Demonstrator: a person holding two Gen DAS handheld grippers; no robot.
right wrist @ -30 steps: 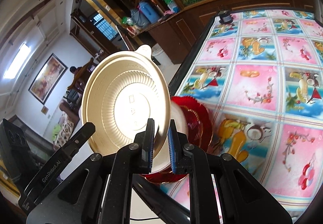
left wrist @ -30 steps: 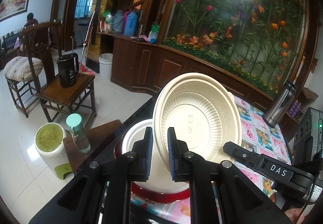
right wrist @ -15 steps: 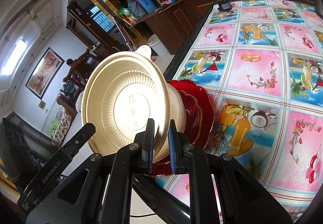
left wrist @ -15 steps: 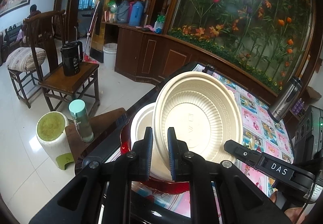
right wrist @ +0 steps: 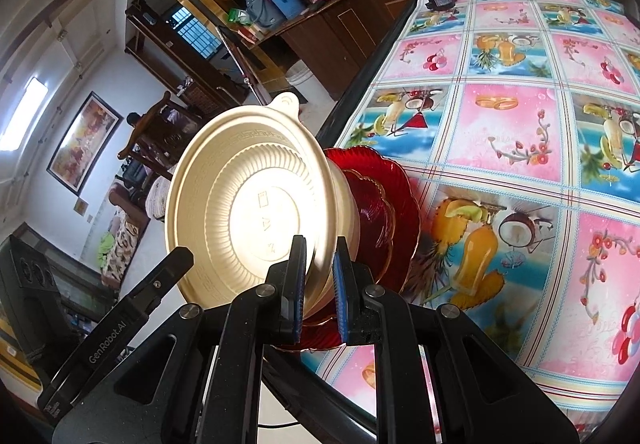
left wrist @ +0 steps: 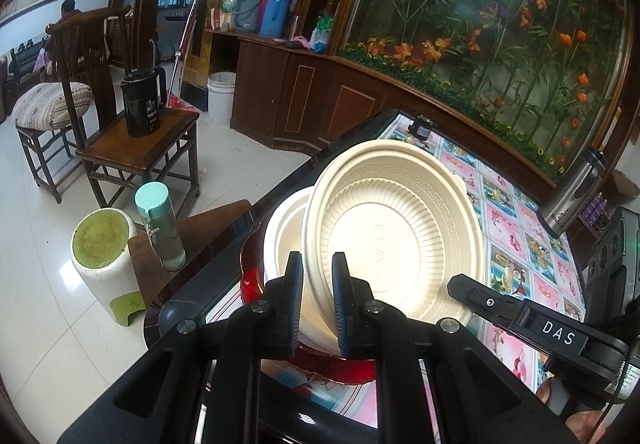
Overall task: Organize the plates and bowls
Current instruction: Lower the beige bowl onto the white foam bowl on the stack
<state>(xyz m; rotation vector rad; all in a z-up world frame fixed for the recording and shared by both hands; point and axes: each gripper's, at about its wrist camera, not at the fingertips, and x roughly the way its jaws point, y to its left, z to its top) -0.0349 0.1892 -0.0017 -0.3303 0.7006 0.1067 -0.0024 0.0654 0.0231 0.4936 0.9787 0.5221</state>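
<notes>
Over the bench (right wrist: 520, 171) corner, my left tongs (left wrist: 316, 304) and right tongs (right wrist: 320, 284) both clamp one cream bowl's (left wrist: 400, 228) rim; next, I judge, seat it squarely into the bowl (left wrist: 286, 228) on the red plates (right wrist: 394, 203).

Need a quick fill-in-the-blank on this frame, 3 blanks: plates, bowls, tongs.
1. Both tongs, left tongs and right tongs, grip the rim of one cream ____.
2. Under the cream stack lie plates coloured ____.
3. The tablecloth is printed with fruit and ____ squares.

Missing words: bowl; red; pink
</notes>
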